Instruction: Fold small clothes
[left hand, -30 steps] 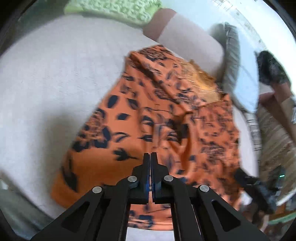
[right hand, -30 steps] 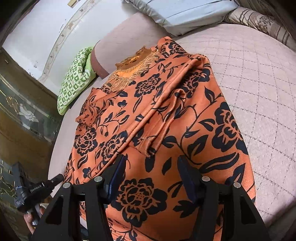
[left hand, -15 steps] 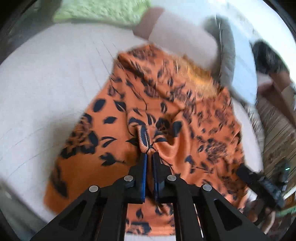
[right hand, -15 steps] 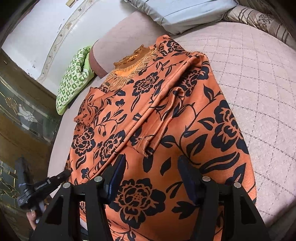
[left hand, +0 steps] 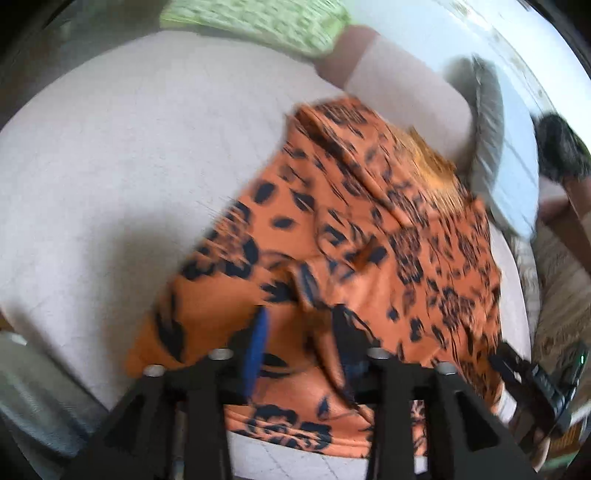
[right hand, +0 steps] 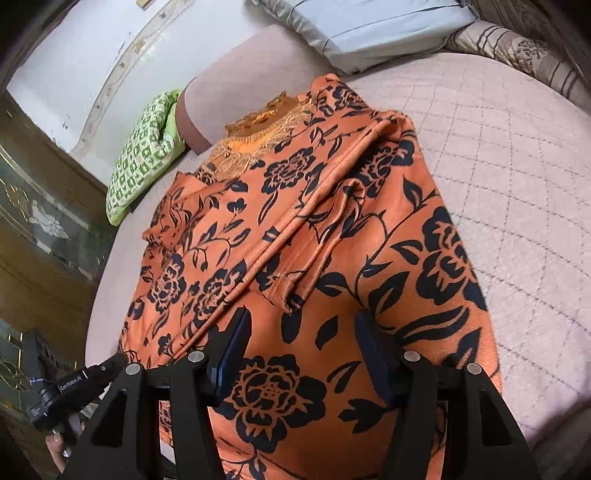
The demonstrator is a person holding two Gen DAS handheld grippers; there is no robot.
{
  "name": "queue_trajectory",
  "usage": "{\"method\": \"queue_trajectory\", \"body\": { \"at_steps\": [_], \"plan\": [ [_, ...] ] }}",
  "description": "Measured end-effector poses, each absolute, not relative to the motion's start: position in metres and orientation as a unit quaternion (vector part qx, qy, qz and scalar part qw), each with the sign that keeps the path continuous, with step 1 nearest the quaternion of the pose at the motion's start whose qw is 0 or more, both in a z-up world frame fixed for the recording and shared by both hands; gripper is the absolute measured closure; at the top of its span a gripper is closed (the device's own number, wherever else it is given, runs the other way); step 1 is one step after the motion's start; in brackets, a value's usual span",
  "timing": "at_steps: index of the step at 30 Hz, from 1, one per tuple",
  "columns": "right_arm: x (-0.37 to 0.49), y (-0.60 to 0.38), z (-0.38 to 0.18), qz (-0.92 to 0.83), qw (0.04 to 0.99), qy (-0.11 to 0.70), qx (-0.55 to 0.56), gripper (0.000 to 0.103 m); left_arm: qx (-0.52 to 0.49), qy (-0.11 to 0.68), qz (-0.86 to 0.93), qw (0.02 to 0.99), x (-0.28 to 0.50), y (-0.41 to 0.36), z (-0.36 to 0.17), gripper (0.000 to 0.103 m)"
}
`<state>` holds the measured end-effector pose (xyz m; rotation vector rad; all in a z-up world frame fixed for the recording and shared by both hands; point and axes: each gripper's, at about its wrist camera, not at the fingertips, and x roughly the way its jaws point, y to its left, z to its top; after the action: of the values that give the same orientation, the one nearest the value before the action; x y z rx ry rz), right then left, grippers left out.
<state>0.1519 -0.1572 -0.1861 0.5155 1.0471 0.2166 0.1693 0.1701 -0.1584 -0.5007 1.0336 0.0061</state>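
Where the orange garment with a black floral print (right hand: 306, 236) lies spread on the pale quilted bed cover (right hand: 517, 192), its sides are folded inward and its lace neckline points toward the pillows. Bare cover shows along both long edges. Over the near hem, the left gripper (left hand: 297, 332) hangs with jaws apart, blurred; the right gripper (right hand: 301, 354) is likewise spread wide, holding nothing. A green patterned pillow (right hand: 144, 155) and a grey-blue pillow (right hand: 369, 29) sit beyond.

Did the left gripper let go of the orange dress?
Yes. The left gripper was shut on a fold of the orange floral dress half a second ago; now it is open, with the fold lying loose between its fingers.
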Motion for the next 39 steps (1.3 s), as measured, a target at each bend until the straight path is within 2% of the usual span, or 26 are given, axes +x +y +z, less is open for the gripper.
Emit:
{"method": "queue_trajectory", "body": {
  "at_steps": [1, 7, 13, 18, 22, 28, 35, 39],
  "plan": [
    [0.151, -0.160, -0.185, 0.100, 0.827, 0.493, 0.250, 0.042, -0.248, 0.484, 0.012, 0.839, 0.167, 0.177, -0.157, 0.054],
    [0.144, -0.176, -0.186, 0.094, 0.813, 0.494, 0.293, 0.042, -0.293, 0.496, 0.024, 0.817, 0.158, 0.195, -0.165, 0.054],
    [0.141, -0.191, -0.176, 0.130, 0.784, 0.486, 0.364, 0.041, -0.239, 0.479, 0.010, 0.845, 0.166, 0.181, -0.130, 0.054],
    [0.154, -0.194, -0.152, 0.137, 0.784, 0.502, 0.338, 0.039, -0.192, 0.471, -0.013, 0.861, 0.194, 0.162, -0.085, 0.053],
    [0.178, -0.194, -0.119, 0.143, 0.804, 0.489, 0.308, 0.039, -0.154, 0.455, -0.033, 0.876, 0.229, 0.143, -0.055, 0.049],
    [0.234, -0.181, -0.085, 0.170, 0.834, 0.466, 0.243, 0.039, -0.080, 0.468, -0.051, 0.878, 0.302, 0.113, -0.055, 0.048],
    [0.318, -0.183, -0.090, 0.166, 0.852, 0.460, 0.187, 0.039, -0.046, 0.444, -0.072, 0.892, 0.400, 0.109, -0.077, 0.048],
    [0.378, -0.193, -0.106, 0.165, 0.854, 0.467, 0.157, 0.038, -0.034, 0.491, -0.100, 0.865, 0.474, 0.109, -0.108, 0.048]
  ]
}}
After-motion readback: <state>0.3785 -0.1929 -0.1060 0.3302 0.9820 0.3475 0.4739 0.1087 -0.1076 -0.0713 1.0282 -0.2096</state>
